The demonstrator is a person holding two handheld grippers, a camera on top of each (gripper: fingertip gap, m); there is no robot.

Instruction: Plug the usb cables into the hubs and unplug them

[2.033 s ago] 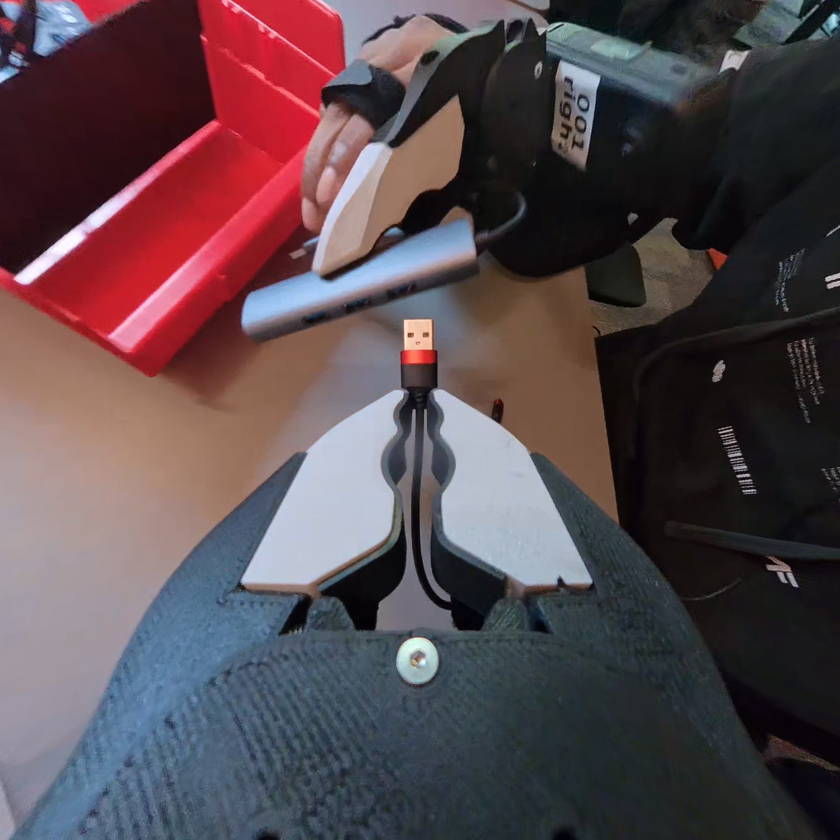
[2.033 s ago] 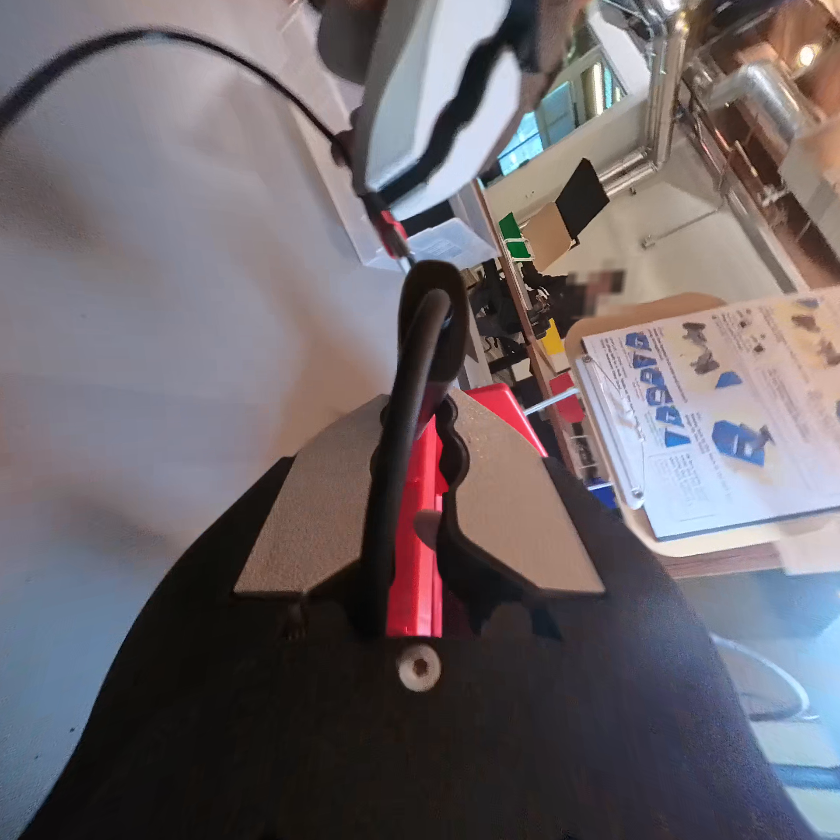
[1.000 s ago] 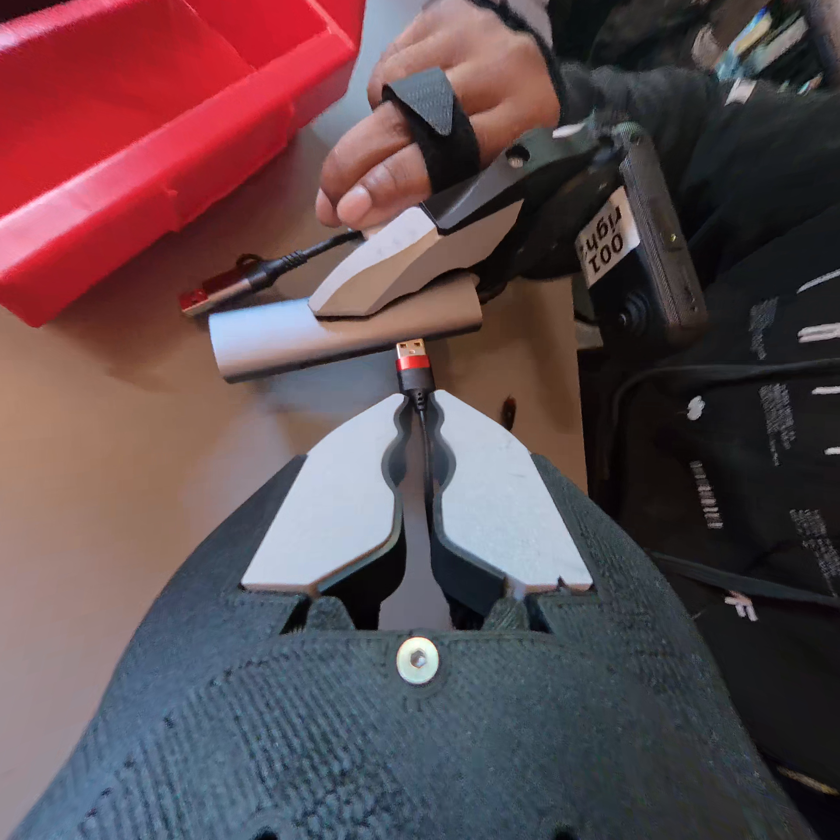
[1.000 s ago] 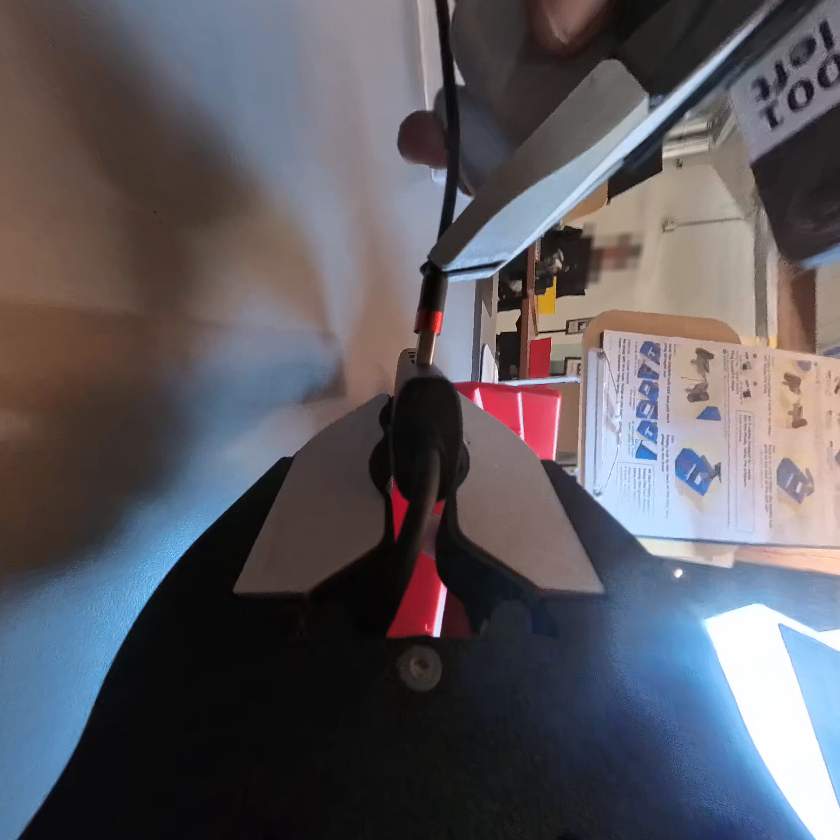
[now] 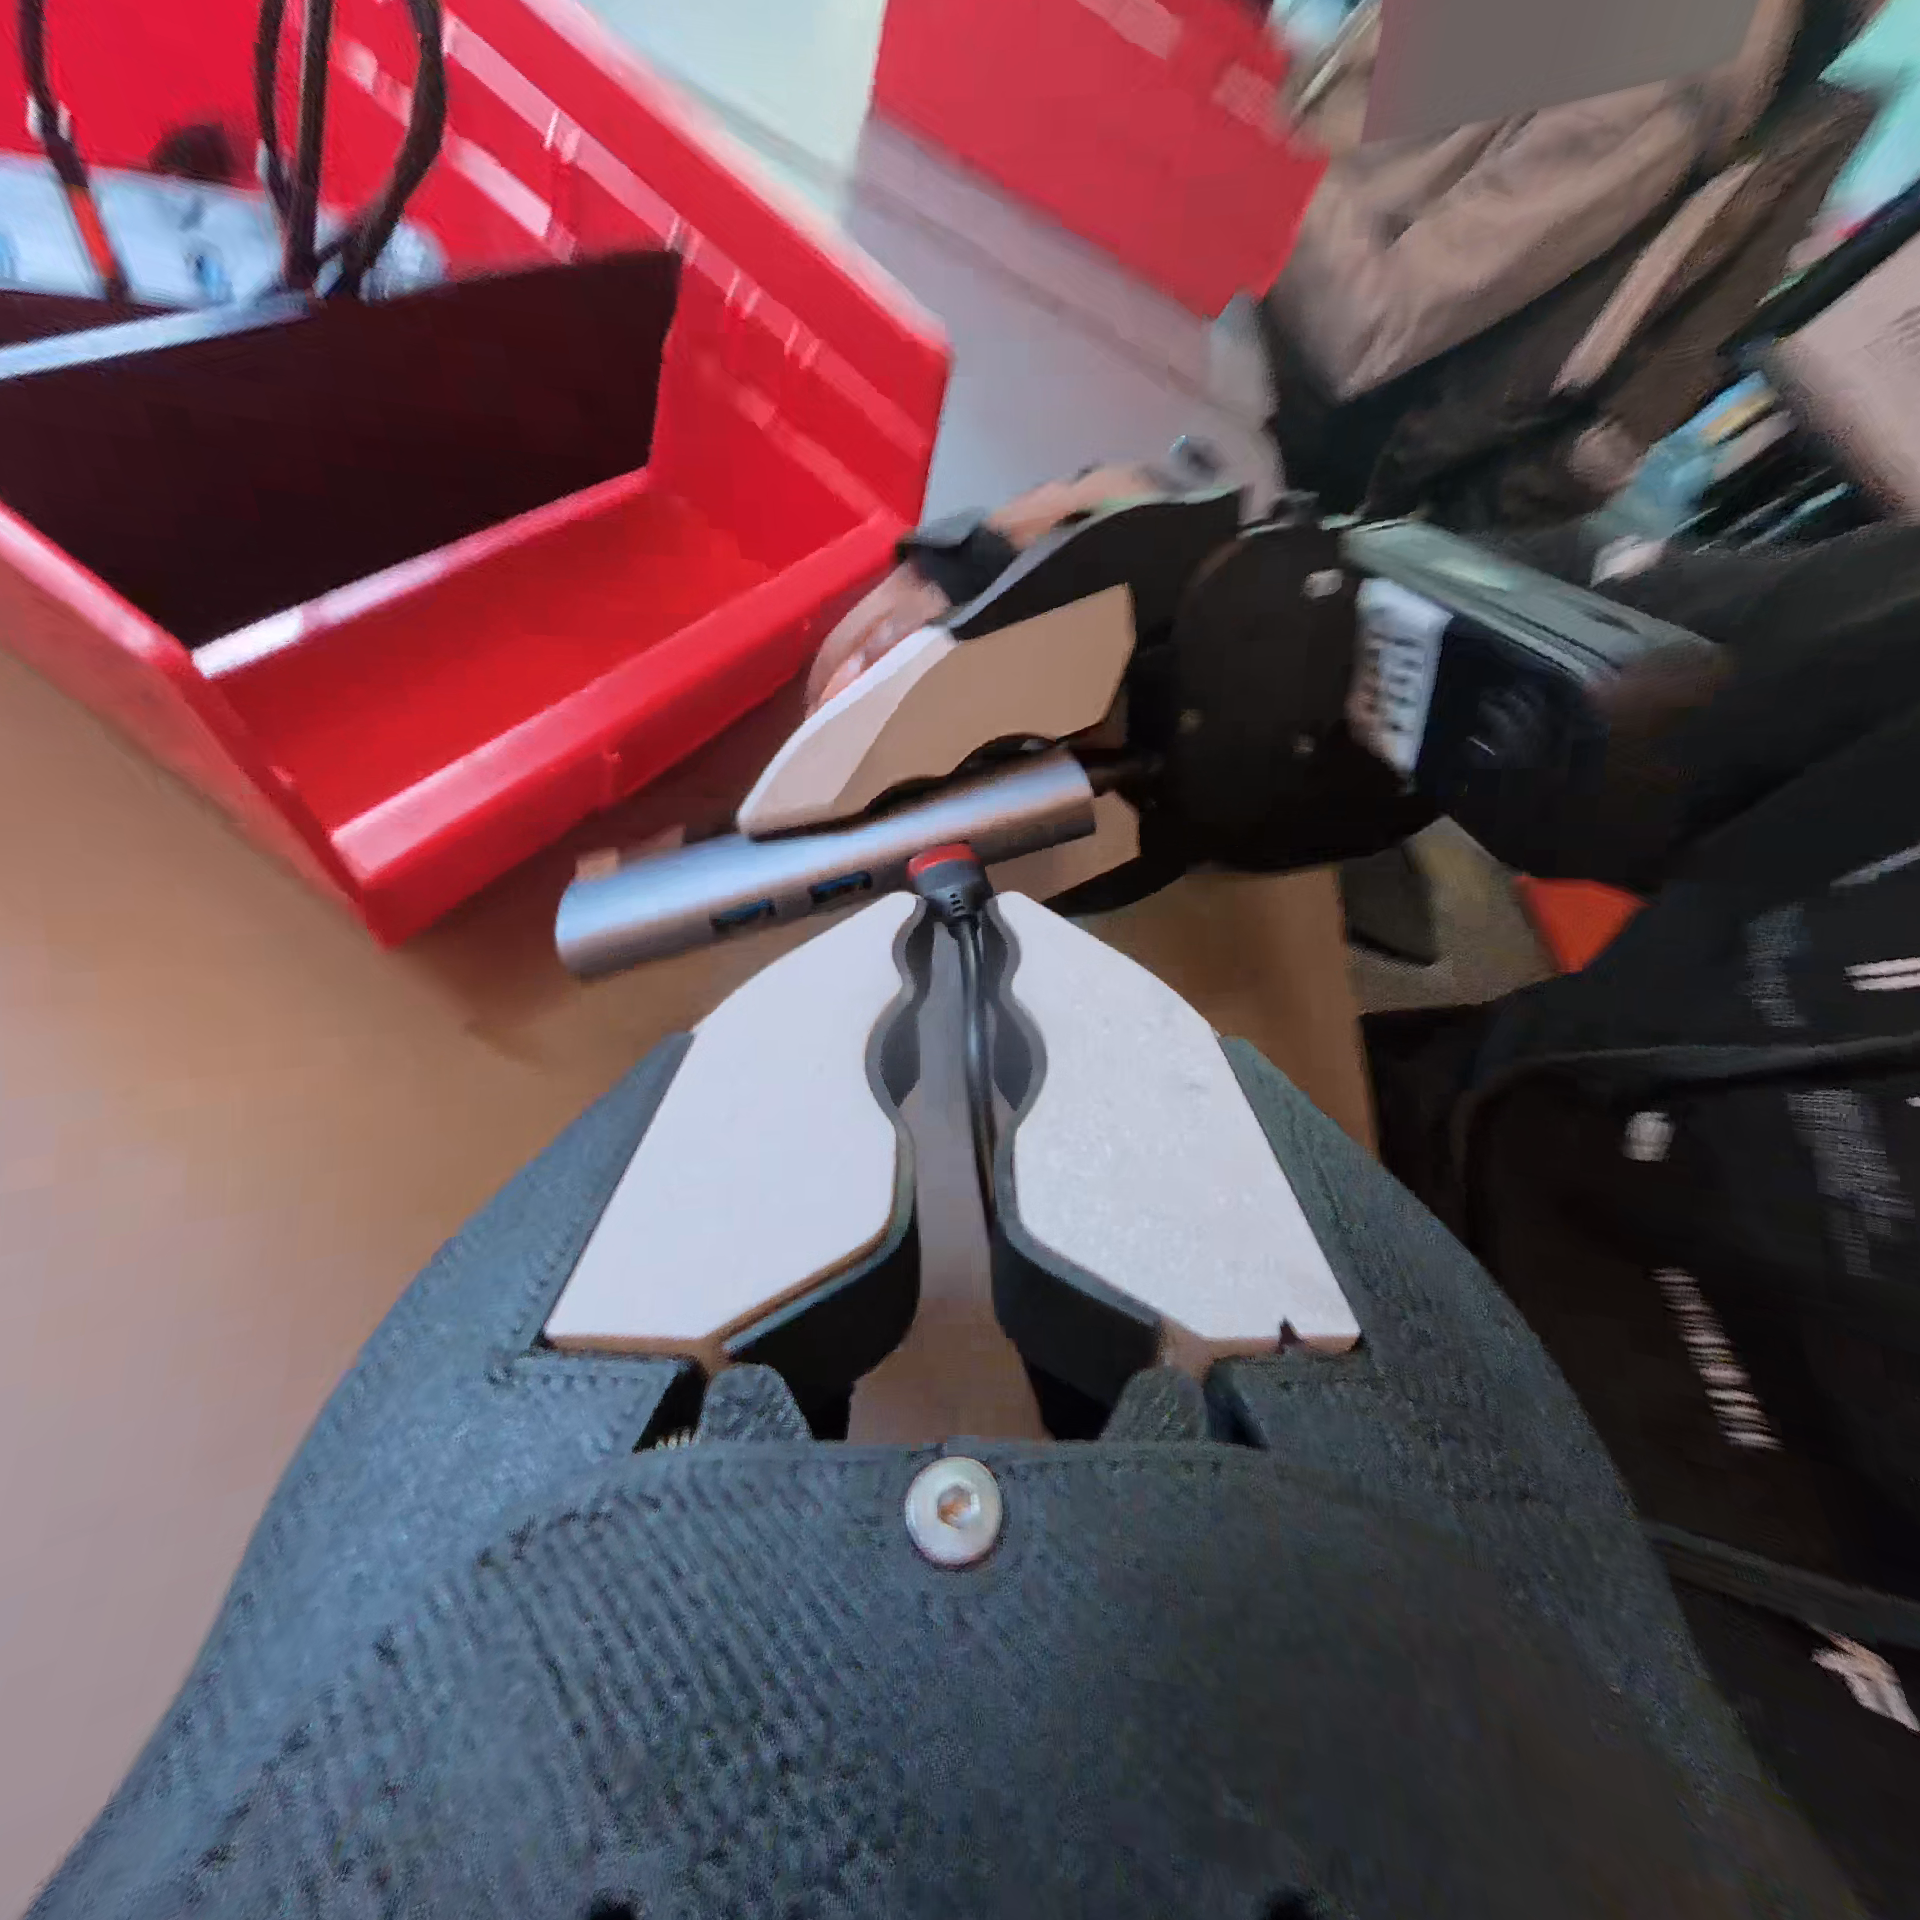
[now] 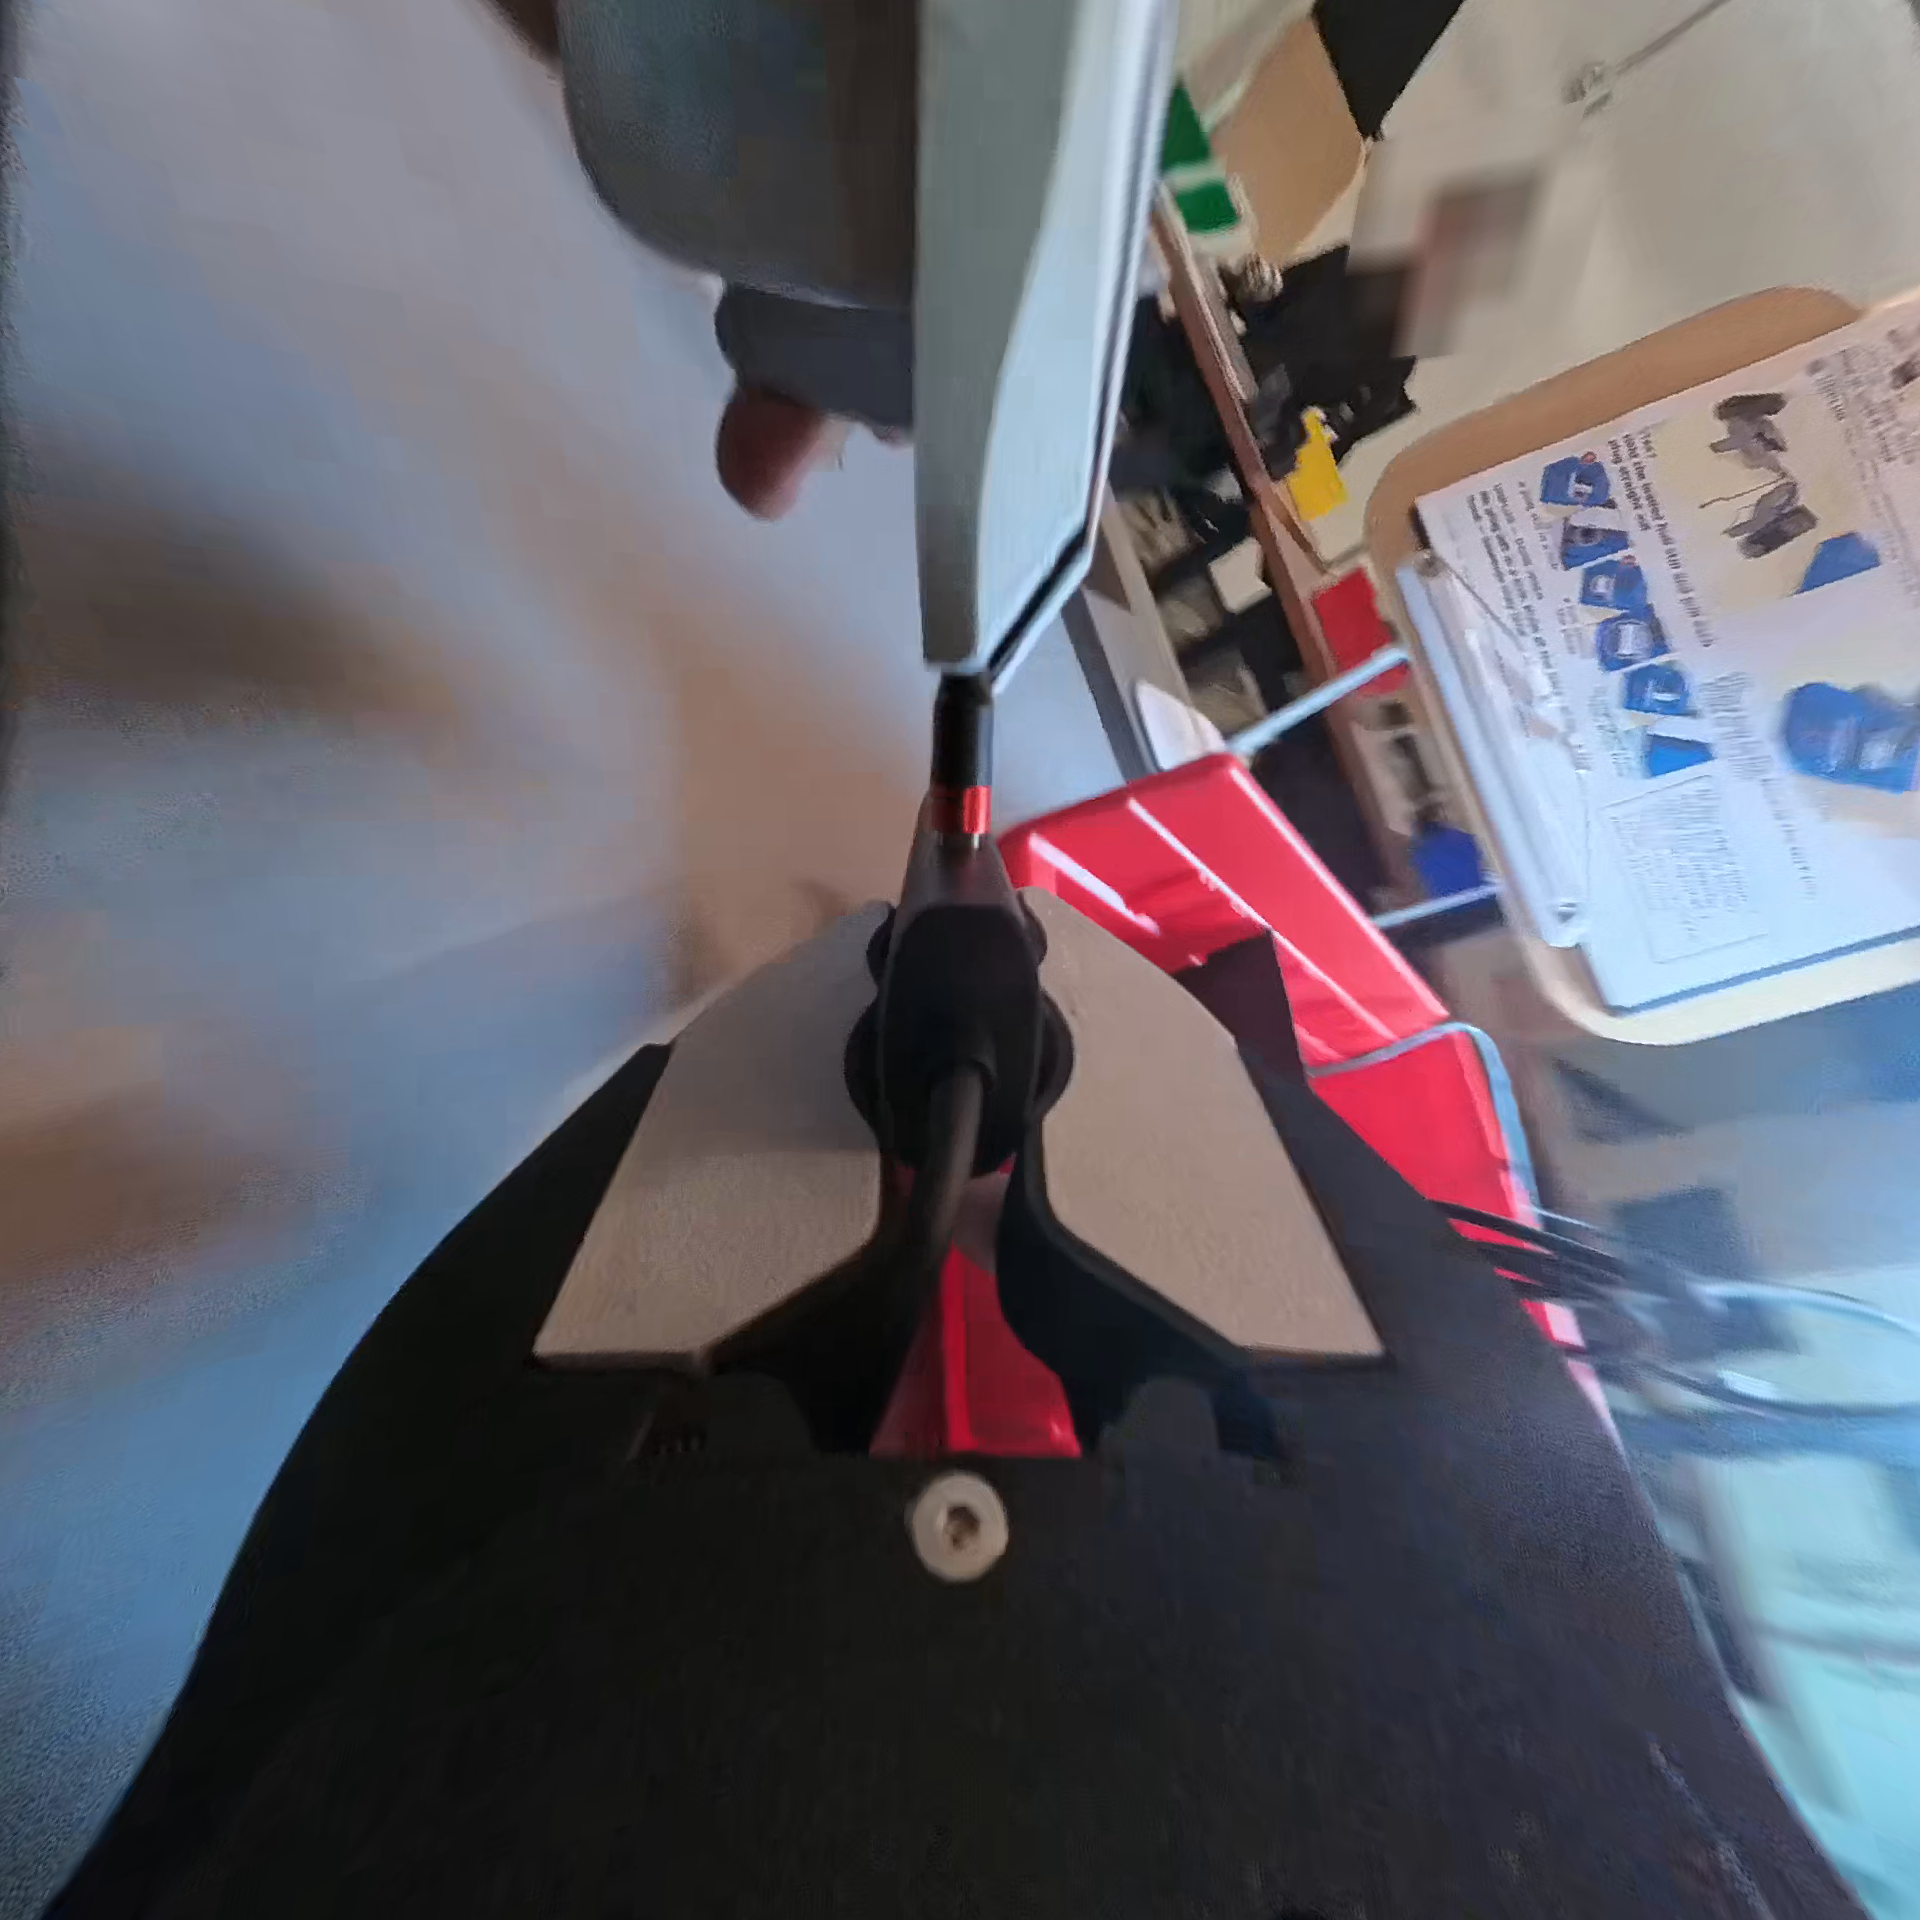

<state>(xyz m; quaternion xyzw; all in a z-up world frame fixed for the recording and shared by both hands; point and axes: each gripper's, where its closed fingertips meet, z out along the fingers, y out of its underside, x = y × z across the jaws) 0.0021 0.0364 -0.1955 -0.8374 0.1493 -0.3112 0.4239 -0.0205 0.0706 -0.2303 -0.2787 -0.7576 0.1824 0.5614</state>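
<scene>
Left wrist view: the USB plug point(image 5: 943, 864), bare a second ago, now sits in the hub point(image 5: 821, 883) at 12 o'clock, left gripper point(image 5: 954, 914) pinching it; right gripper point(image 5: 914, 727) clamps the hub; unplugging remains.

A red bin point(image 5: 540, 665) is sitting toward the far left of the brown desk point(image 5: 208, 1091), with another red bin point(image 5: 1081, 135) lying beyond it. A clipboard of printed sheets point(image 6: 1683, 665) is resting at the right.
</scene>
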